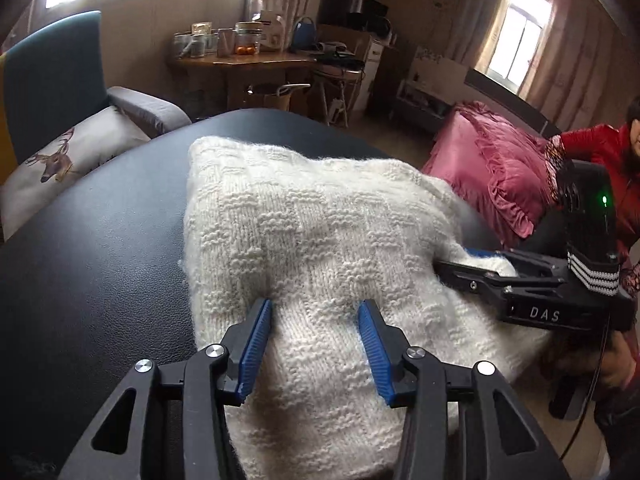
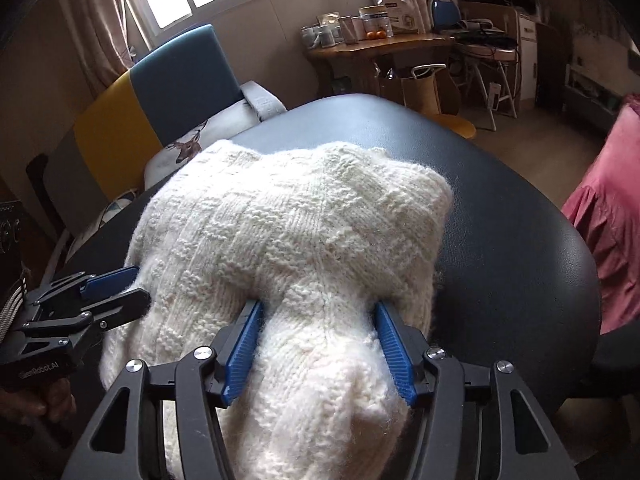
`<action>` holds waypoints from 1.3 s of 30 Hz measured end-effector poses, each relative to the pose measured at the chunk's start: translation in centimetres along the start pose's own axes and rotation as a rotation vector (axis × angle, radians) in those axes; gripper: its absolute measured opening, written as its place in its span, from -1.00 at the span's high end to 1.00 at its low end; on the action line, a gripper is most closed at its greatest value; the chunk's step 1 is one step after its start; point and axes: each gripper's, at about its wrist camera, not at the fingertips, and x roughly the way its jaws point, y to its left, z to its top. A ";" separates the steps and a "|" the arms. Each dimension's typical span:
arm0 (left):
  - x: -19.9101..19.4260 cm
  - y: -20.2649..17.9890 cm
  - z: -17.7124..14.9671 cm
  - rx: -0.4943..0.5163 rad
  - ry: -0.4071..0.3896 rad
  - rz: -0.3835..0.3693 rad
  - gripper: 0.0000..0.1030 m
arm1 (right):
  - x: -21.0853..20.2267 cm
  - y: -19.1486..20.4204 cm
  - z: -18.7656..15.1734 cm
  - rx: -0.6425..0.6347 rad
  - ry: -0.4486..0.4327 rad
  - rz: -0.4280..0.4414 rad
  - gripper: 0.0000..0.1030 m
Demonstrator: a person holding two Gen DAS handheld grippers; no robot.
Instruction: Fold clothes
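- Step in hand: we judge this a mid-fold. The knit [image 1: 320, 240] already lies bunched and doubled on the table [image 1: 100, 240], and both tools have hold of its near edge.
- Knit, one: cream, basket-weave stitch, thick. It sits on the dark table, humped in the middle and not flat. Which part is sleeve or hem we cannot tell.
- Left hand-held gripper [image 1: 316, 312], one: jaws at a middling spread, with a wad of knit filling the gap between the blue pads [image 1: 256, 344]. We take it as gripping that wad. From the right wrist view it comes in at the left [image 2: 120, 292], its jaws stacked one above the other and nearly closed at the knit's edge.
- Right hand-held gripper [image 2: 320, 312], one: jaws about as far apart, with a rolled lump of knit pressed between the pads [image 2: 394, 352]. From the left wrist view it enters from the right [image 1: 472, 268], fingers closed on the fabric's edge.
- Next move, in our judgement: lift both held parts together and carry them over to the far edge, keeping them level so the fold lands square, then let go and smooth the hump.
- Table, one: black, leather-like top. The knit covers its middle and bare surface shows around it.
- Person, one: red sleeve [image 1: 588, 140] at the right, holding the right tool.
- Bystanding: one pink bed cover [image 1: 492, 168], one deer cushion [image 1: 60, 156].
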 end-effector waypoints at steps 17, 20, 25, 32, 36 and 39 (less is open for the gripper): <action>-15.8 -3.1 -2.4 -0.130 -0.195 0.346 0.08 | -10.3 10.7 -1.6 0.032 -0.198 -0.137 -1.00; -18.4 -3.2 -3.3 -0.167 -0.214 0.313 0.11 | -11.3 12.6 -2.0 -0.013 -0.224 -0.196 -1.00; -21.4 -2.7 -4.1 -0.210 -0.205 0.355 0.11 | -11.7 14.3 -2.0 -0.063 -0.212 -0.196 -1.00; -21.3 -3.7 -3.9 -0.145 -0.165 0.411 0.11 | -11.3 15.1 -2.6 -0.088 -0.193 -0.142 -1.00; -20.4 -3.9 -3.9 -0.143 -0.131 0.385 0.11 | -11.0 14.9 -3.1 -0.084 -0.177 -0.132 -1.00; -19.7 -3.8 -3.9 -0.145 -0.109 0.362 0.11 | -11.0 14.3 -3.3 -0.065 -0.172 -0.127 -1.00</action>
